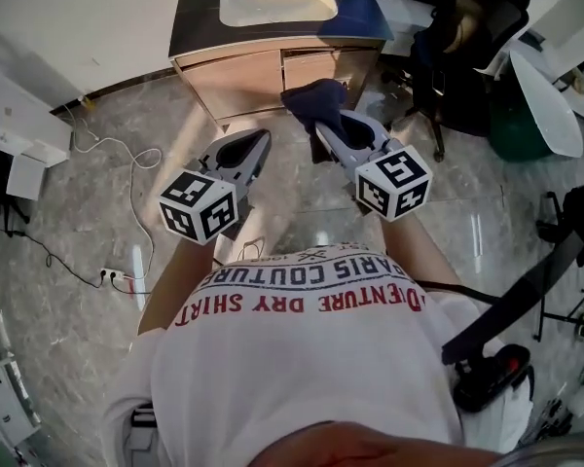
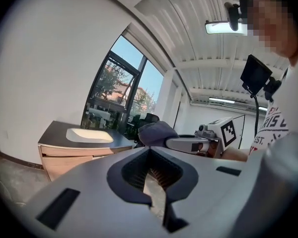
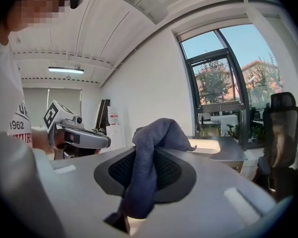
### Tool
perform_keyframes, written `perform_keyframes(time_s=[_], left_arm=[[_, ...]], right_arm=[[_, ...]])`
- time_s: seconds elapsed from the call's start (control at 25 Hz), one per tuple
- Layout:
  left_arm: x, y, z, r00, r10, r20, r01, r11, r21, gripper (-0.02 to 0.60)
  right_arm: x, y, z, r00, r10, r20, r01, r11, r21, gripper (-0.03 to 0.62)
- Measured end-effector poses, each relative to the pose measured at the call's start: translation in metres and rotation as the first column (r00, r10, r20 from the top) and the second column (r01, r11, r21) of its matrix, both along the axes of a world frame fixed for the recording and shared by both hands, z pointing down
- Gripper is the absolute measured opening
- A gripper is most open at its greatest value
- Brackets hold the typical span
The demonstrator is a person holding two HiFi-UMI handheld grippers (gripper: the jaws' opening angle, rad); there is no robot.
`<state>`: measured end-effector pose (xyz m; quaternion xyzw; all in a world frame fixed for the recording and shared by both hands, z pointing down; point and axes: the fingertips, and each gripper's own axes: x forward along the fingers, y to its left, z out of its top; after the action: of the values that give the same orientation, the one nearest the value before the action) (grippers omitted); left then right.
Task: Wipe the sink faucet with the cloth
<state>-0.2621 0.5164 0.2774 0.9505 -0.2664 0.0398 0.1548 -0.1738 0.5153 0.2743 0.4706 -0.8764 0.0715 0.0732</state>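
Observation:
A dark blue cloth (image 1: 315,104) hangs bunched from my right gripper (image 1: 333,127), which is shut on it. In the right gripper view the cloth (image 3: 151,148) drapes over the jaws and hides their tips. My left gripper (image 1: 251,152) is held level beside the right one, shut with nothing in it, and its jaws (image 2: 150,151) meet in a narrow V. Both are held above the floor, short of the cabinet with the white sink basin (image 1: 277,1). I see no faucet in any view.
The wooden sink cabinet (image 1: 258,69) with a dark top stands ahead. A black office chair (image 1: 462,37) is to its right. A power strip and cables (image 1: 112,275) lie on the marble floor at the left. Large windows (image 2: 114,93) are behind the sink.

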Motion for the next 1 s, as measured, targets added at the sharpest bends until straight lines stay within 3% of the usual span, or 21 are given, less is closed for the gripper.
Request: perform_keyframes(time_s=[0.2,0.52,0.72,1.0], left_arm=[[0.023,0.067,-0.021,0.999,-0.04,-0.01,0.041,0.998,0.051,0.0],[0.089,0.177,-0.011,1.0,-0.018,-0.021,0.019,0.999,0.043,0.001],[0.106,0.212,-0.023,0.999,-0.033,-0.01,0.033,0.997,0.066,0.002],[0.109,0.221,-0.026,0.999,-0.03,0.013,0.029,0.996,0.079,0.002]], right_arm=[[0.025,0.066,-0.013,1.0,-0.017,-0.005,0.018,0.999,0.034,0.072],[0.08,0.18,0.005,1.0,-0.022,-0.015,0.021,1.0,-0.008,0.072],[0.097,0.212,-0.014,1.0,-0.018,-0.012,0.018,1.0,0.025,0.071],[0.098,0.219,-0.02,0.999,-0.033,0.011,0.032,0.999,0.039,0.072]])
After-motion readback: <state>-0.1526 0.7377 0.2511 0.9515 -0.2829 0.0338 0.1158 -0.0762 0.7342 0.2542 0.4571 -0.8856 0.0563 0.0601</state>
